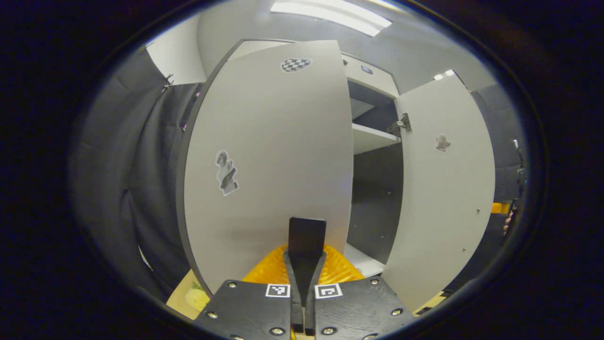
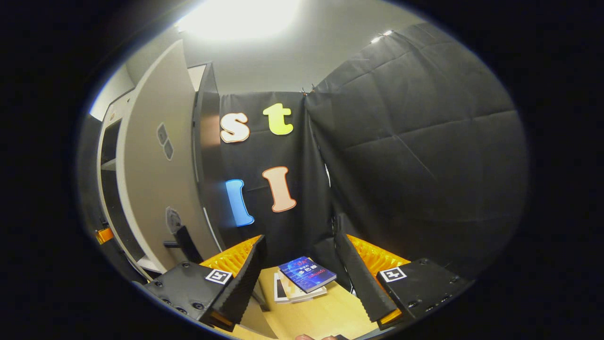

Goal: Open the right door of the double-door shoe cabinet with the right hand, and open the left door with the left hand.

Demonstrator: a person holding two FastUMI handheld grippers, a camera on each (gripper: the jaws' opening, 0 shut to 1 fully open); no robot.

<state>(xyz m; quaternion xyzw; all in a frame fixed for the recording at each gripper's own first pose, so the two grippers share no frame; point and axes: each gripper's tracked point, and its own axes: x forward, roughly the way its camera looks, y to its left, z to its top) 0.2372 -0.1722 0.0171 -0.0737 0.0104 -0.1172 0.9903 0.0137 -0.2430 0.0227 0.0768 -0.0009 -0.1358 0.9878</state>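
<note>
I inspect the left gripper view first. My left gripper (image 1: 306,241) has its fingers drawn together, and between them sits a dark flat piece that stands up against the face of the left door (image 1: 264,156); I cannot tell whether this piece is a door handle or part of the gripper itself, so I do not call it clamped on anything. The left door is swung partly out from the shoe cabinet (image 1: 373,80), its front face turned toward me, with a checkered sticker (image 1: 296,64) near its top and a figure sticker (image 1: 226,173) at mid height. Past its free edge I see the dark interior and a pale shelf (image 1: 373,138). The right door (image 1: 446,189) stands wide open, hinge (image 1: 401,124) exposed, with a small sticker (image 1: 442,142) on its inner face.

In the right gripper view, my right gripper (image 2: 302,278) has its fingers spread well apart and holds nothing. The right door (image 2: 151,174) stands to its left, seen nearly edge-on, swung out from the cabinet; a dark handle (image 2: 181,238) projects from its lower part, just beside the gripper's left finger but apart from it. Beyond the fingers, a small stack of books (image 2: 304,278) lies on the wooden floor (image 2: 325,316) against the black cloth wall (image 2: 415,156).
</note>
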